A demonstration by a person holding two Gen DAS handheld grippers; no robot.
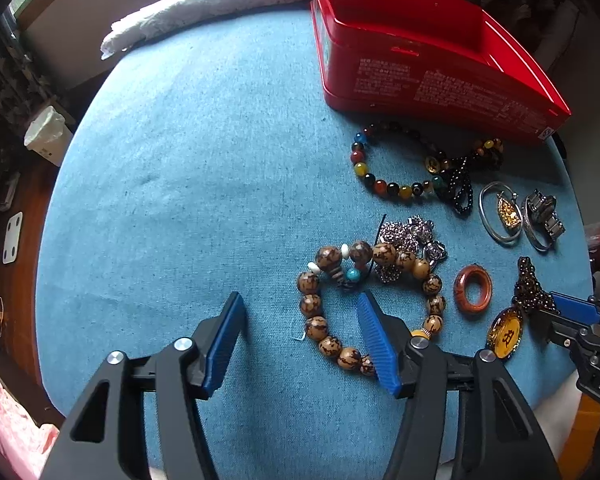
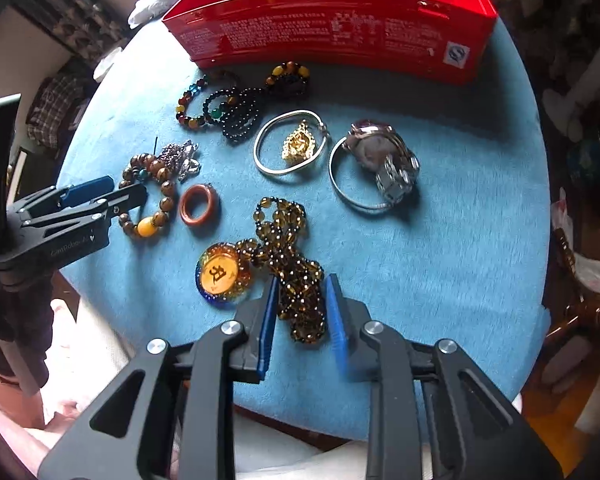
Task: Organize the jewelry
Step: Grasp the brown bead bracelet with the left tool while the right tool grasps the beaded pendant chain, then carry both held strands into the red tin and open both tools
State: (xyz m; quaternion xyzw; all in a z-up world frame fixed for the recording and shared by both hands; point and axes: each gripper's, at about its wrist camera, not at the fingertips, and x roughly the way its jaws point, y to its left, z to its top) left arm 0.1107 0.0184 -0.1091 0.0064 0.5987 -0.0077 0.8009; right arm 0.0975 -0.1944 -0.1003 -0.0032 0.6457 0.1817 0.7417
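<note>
Jewelry lies on a blue cloth (image 1: 180,160) in front of an open red box (image 1: 412,40), which also shows in the right wrist view (image 2: 340,20). My left gripper (image 1: 300,340) is open, its right finger over a brown bead bracelet (image 1: 312,320). My right gripper (image 2: 300,320) is part closed, its blue fingers on either side of a brown bead necklace (image 2: 296,276) with an amber pendant (image 2: 222,274); whether they touch it I cannot tell. A brown ring (image 2: 199,205), silver bangles (image 2: 288,148) and a watch (image 2: 384,160) lie beyond.
A multicoloured bead bracelet (image 1: 364,164) and black beads (image 2: 240,114) lie near the box. A silver chain (image 1: 408,240) sits by the brown bracelet. A white towel (image 1: 204,8) lies at the table's far edge. The table edge runs close below both grippers.
</note>
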